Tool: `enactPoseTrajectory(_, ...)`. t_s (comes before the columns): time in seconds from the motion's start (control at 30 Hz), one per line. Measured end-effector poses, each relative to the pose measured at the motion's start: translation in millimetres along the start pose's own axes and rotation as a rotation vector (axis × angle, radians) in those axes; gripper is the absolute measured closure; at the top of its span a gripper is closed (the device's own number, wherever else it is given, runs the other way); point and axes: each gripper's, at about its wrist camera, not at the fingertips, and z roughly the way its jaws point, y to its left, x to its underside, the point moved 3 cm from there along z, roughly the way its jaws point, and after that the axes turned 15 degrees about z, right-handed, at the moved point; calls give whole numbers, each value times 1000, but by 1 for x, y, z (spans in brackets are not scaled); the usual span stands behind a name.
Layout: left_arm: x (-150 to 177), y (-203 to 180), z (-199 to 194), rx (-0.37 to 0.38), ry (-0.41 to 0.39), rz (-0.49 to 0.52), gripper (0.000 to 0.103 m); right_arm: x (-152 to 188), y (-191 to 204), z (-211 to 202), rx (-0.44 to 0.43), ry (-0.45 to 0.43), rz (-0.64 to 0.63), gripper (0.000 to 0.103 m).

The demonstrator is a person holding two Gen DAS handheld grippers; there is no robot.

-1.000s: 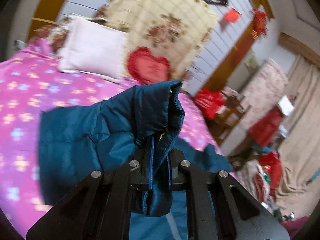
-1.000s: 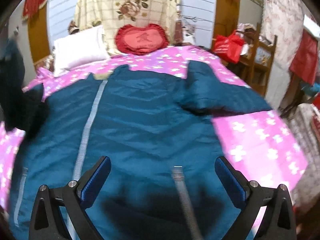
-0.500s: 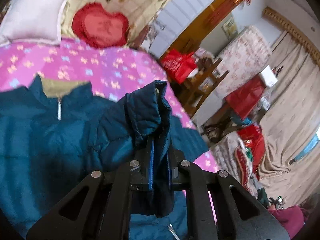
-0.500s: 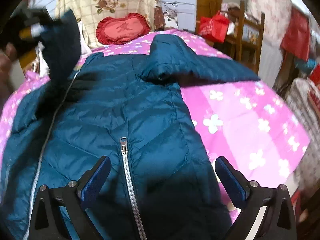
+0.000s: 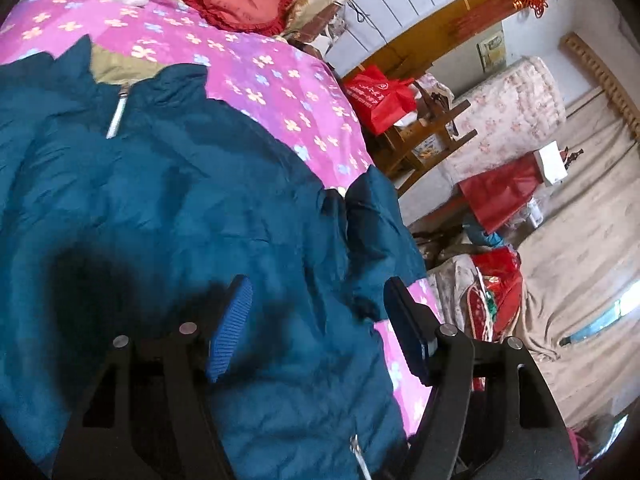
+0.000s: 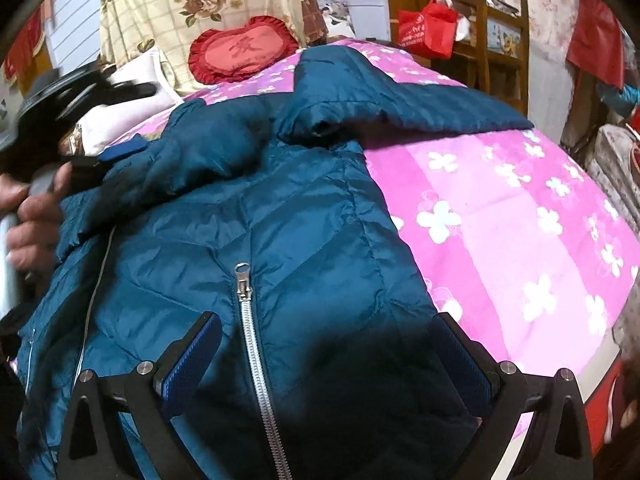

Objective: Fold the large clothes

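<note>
Both grippers, left (image 5: 318,330) and right (image 6: 328,360), hung wide apart and empty over the teal jacket (image 6: 260,240) spread on the pink bedspread (image 6: 520,220). Its puffy sleeve (image 6: 400,108) looked ready to spring out; the zipper (image 6: 256,360) might snag.

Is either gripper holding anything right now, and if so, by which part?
Nothing is held. The left gripper and right gripper are both open above the blue jacket, gripping no part of it.

Teal quilted jacket (image 6: 304,240) spread front-up on bed, zipped, one sleeve folded across chest.
</note>
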Motion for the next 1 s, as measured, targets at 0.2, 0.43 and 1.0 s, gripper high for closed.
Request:
enactPoseTrajectory(0.2,17,44,-76,-203,-58,27,35,-11,8,-18,-1,-41,-49,0)
enactPoseTrajectory(0.43,41,142,-179,-573,-94,-10,35,-70,87,-18,-136,-29,-283,0)
enactPoseTrajectory(1.0,50,184,-160,-744,48,13,34,-108,157,157,-169,215,-233,0)
